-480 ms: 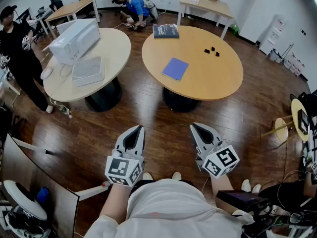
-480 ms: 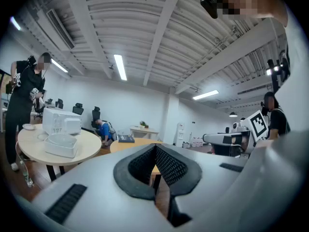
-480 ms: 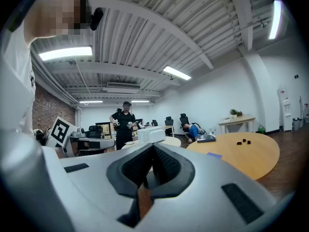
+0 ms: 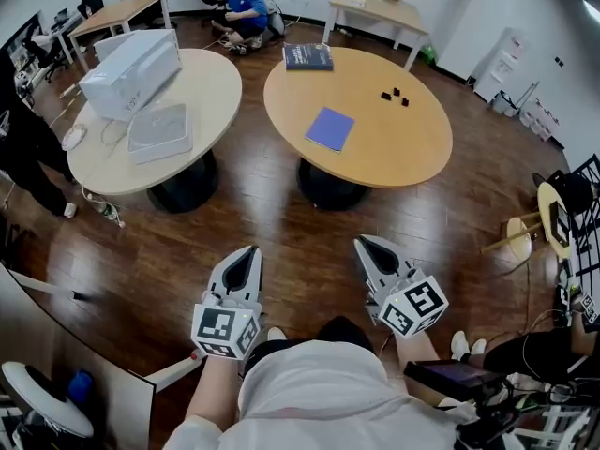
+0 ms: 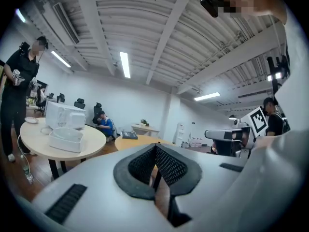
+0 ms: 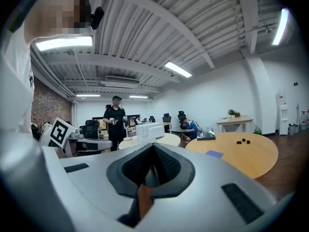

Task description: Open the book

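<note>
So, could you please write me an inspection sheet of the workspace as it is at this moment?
Surface: round wooden table, ahead of the person, well apart from both grippers.
Job's things: blue book lies closed on it; dark book lies closed at its far edge.
Clutter: three small black objects on the same table; white box and white tray on the left table.
Grippers: left gripper and right gripper over the wooden floor, jaws together, nothing held.
Cables: cords on the floor beside the left table.
Surroundings: crouching person beyond the tables; a desk.
</note>
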Demonstrator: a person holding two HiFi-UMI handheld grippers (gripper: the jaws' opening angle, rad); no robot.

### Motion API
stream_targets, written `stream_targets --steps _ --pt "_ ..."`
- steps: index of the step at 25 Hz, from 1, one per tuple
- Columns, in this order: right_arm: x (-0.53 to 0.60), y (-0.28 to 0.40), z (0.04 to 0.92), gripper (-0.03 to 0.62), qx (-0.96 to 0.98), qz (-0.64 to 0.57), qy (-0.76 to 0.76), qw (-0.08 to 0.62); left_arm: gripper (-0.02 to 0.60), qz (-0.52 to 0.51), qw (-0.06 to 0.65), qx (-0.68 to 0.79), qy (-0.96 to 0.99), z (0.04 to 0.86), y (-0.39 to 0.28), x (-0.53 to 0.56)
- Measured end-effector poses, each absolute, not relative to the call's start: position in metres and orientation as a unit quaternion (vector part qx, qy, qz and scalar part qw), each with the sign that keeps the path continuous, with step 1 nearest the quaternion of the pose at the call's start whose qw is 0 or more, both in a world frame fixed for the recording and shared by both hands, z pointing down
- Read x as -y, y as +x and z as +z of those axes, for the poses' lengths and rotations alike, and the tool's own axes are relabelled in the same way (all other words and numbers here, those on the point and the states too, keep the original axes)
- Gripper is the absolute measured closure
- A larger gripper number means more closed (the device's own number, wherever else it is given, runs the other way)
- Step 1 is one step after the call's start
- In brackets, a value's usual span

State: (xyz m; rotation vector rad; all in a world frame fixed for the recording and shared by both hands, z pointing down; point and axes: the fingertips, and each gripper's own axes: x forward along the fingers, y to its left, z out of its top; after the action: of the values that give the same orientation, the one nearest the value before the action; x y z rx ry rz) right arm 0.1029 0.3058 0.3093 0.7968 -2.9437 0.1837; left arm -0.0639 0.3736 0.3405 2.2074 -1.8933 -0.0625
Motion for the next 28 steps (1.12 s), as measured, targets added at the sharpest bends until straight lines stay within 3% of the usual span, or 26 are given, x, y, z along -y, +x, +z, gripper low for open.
stream_targets --steps 12,28 --pt "-0.292 0.081 0.317 0.597 0.964 0.069 0.255 0.043 0.571 -0.015 0.123 0.643 0.756 0.346 -0.078 -0.356" --pt "-0.166 0.075 0.324 0.597 0.962 0.086 0.258 0.017 0.571 0.009 0.114 0.645 0.755 0.343 -0.086 -0.236"
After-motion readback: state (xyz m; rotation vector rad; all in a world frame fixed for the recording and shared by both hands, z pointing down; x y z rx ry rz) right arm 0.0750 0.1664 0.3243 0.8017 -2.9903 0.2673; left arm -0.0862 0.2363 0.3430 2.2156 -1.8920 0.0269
